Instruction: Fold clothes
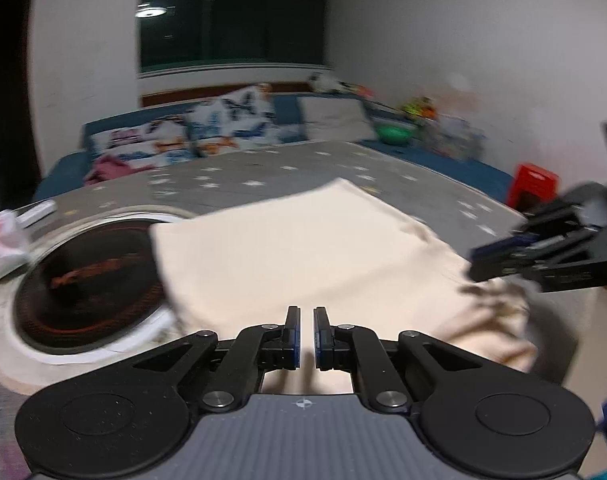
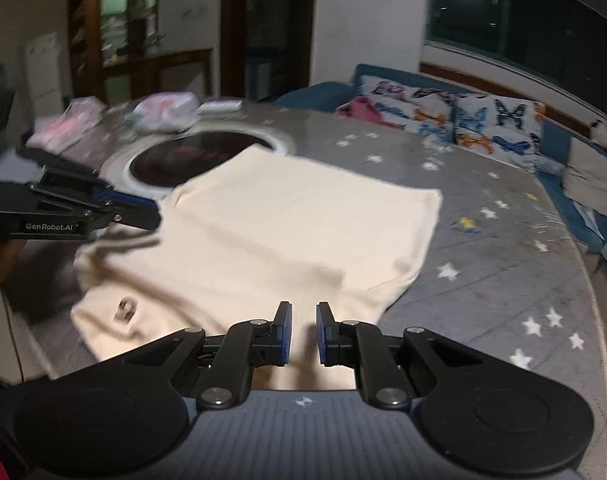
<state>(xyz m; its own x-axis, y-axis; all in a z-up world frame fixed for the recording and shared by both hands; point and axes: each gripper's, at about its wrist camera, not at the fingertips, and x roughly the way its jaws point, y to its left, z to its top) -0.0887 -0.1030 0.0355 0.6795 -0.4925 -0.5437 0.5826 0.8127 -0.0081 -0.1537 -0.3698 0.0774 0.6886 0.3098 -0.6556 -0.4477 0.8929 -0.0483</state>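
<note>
2 grippers, left (image 1: 307, 338) and right (image 2: 304, 334), angle downward, fingers nearly together, over cream garment (image 2: 287, 232).

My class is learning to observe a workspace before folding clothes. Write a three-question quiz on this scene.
1. True or false: the cream garment partly overlaps the round black hob.
2. What pattern is on the grey cover? A stars, B stripes, C dots.
3. What is printed on the sofa cushions?
Key: 1 true; 2 A; 3 butterflies.
</note>
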